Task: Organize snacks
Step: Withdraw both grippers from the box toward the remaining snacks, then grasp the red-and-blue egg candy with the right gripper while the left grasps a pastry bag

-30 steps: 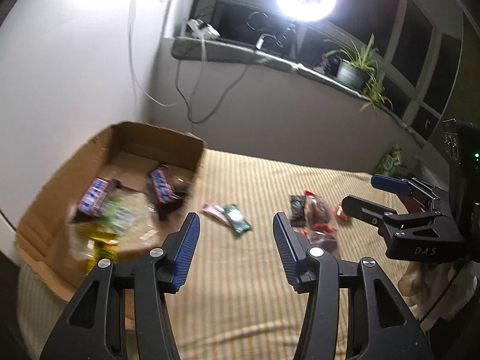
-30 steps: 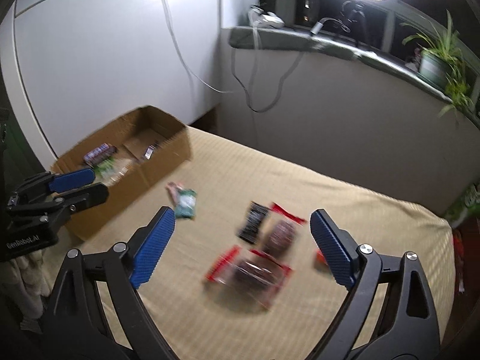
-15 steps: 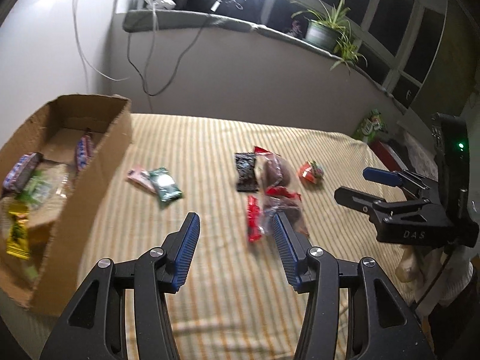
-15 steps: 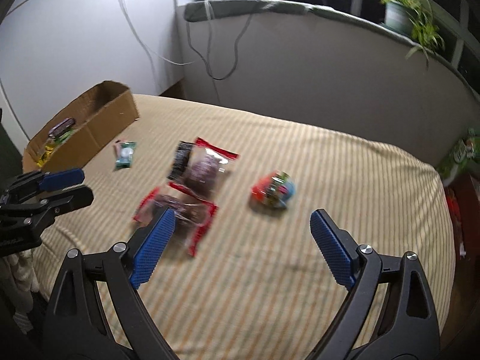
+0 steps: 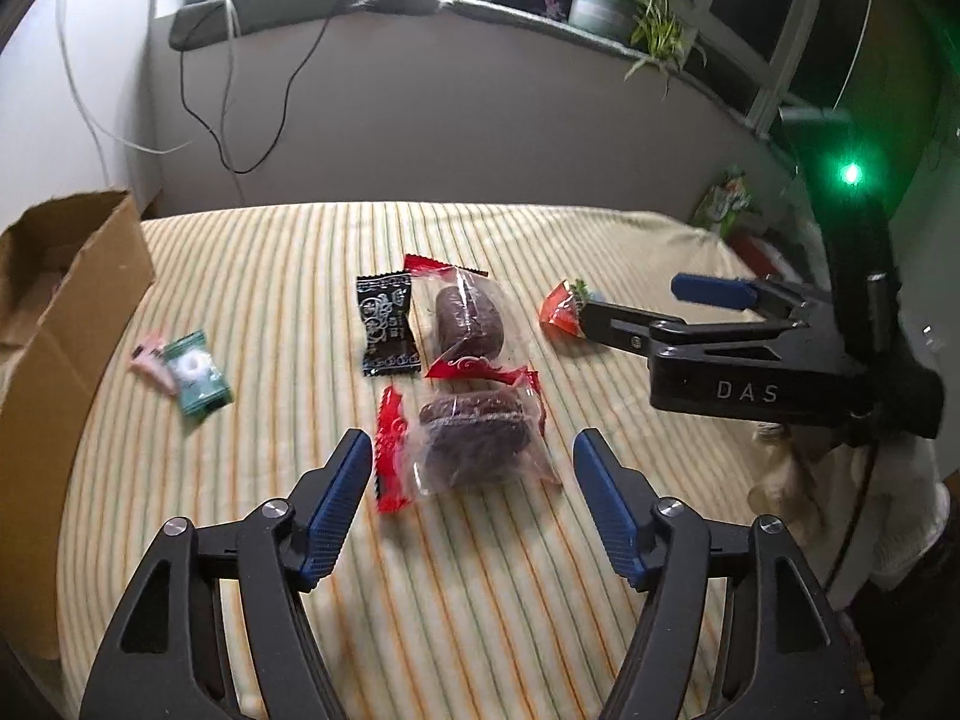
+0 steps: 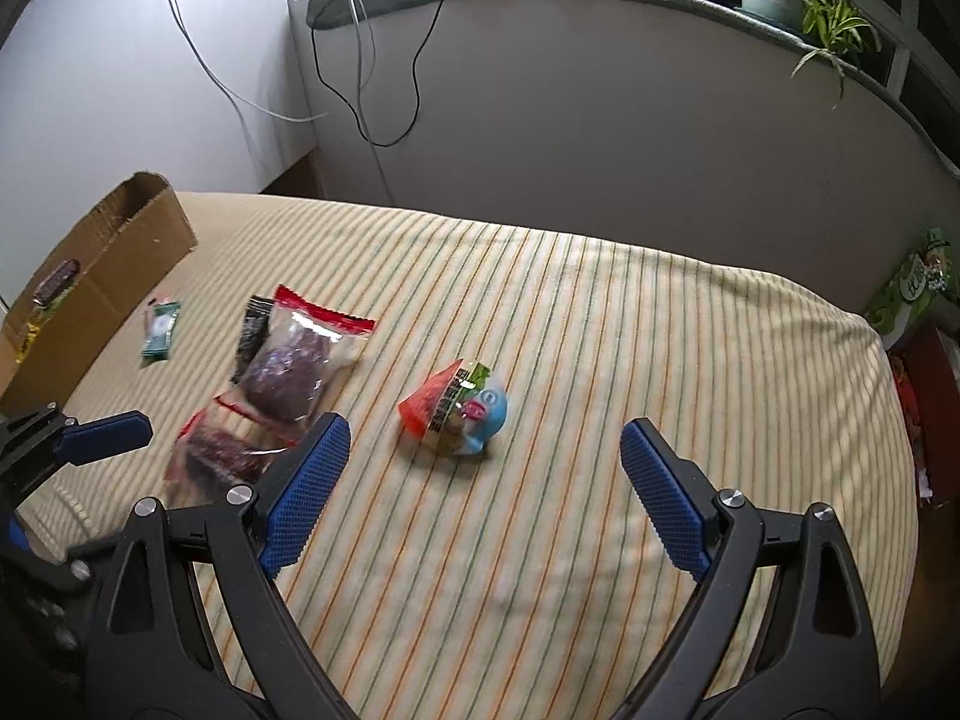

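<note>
The left gripper [image 5: 468, 462] stands wide, its jaws having just been opening, and it hovers over the near cake pack [image 5: 474, 441], which lies between the blue pads without touching either. The right gripper [image 6: 480, 468] is wide too and holds nothing; the round snack [image 6: 459, 414] sits on the cloth [image 6: 600, 330] just beyond its jaws.

Far of the near cake pack lies a second cake pack [image 5: 465, 315], the two overlapping at their red ends. A black sachet [image 5: 387, 324] sits just left of that one, and a green candy [image 5: 195, 375] lies further left, near the box [image 5: 72, 324] at the left edge, which already has some snacks in it.

The near cake pack looks light, and its clear film probably slick and crinkly, with a soft cake inside that a hard squeeze could crush. The safest hold seems to be across the plump middle with gentle pressure, or on the flat red seal at its left end. Because the far pack overlaps it, lifting may drag that one along. The round snack looks firmer but may roll; a grip across its widest part should steady it.
</note>
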Demonstrator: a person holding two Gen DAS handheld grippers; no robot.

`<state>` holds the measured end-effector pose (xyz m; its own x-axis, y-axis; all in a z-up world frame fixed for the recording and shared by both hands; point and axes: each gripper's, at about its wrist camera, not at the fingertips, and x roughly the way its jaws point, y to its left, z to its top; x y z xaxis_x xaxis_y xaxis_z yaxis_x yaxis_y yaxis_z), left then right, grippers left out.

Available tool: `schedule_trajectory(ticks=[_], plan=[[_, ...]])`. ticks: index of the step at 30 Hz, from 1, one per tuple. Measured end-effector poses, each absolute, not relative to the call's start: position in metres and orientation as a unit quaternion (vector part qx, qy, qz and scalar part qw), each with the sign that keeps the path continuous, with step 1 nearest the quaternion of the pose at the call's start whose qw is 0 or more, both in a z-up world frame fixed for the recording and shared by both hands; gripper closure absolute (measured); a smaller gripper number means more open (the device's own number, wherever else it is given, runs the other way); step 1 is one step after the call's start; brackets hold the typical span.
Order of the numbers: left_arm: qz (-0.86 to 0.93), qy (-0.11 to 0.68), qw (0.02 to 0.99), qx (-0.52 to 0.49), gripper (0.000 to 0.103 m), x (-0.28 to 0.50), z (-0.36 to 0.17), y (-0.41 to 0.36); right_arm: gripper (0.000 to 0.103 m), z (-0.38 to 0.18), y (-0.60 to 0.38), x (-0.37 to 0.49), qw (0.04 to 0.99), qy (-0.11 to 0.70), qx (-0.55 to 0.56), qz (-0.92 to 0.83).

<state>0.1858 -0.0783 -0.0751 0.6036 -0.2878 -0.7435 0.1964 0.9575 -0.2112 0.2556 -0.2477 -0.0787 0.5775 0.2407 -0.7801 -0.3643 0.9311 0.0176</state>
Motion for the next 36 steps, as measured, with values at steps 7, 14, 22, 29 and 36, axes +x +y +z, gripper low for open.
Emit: schedule_trajectory(ticks=[7, 14, 22, 29, 36], plan=[[-0.112, 0.443, 0.889, -0.028, 0.029, 0.205, -0.091, -0.092, 0.009, -0.087, -0.239, 0.268, 0.882, 0.430, -0.082, 0.173], [-0.099, 0.445, 0.889, -0.024, 0.027, 0.212, -0.100, -0.097, 0.010, -0.099, -0.229, 0.276, 0.875, 0.441, -0.091, 0.179], [-0.101, 0.442, 0.891, -0.027, 0.040, 0.206, -0.102, -0.091, 0.037, -0.108, -0.228, 0.279, 0.867, 0.458, -0.083, 0.177], [-0.105, 0.438, 0.892, -0.031, 0.043, 0.202, -0.098, -0.088, 0.060, -0.107, -0.225, 0.278, 0.866, 0.459, -0.092, 0.175], [-0.108, 0.428, 0.897, -0.039, 0.044, 0.192, -0.087, -0.076, 0.063, -0.099, -0.234, 0.271, 0.872, 0.452, -0.076, 0.172]])
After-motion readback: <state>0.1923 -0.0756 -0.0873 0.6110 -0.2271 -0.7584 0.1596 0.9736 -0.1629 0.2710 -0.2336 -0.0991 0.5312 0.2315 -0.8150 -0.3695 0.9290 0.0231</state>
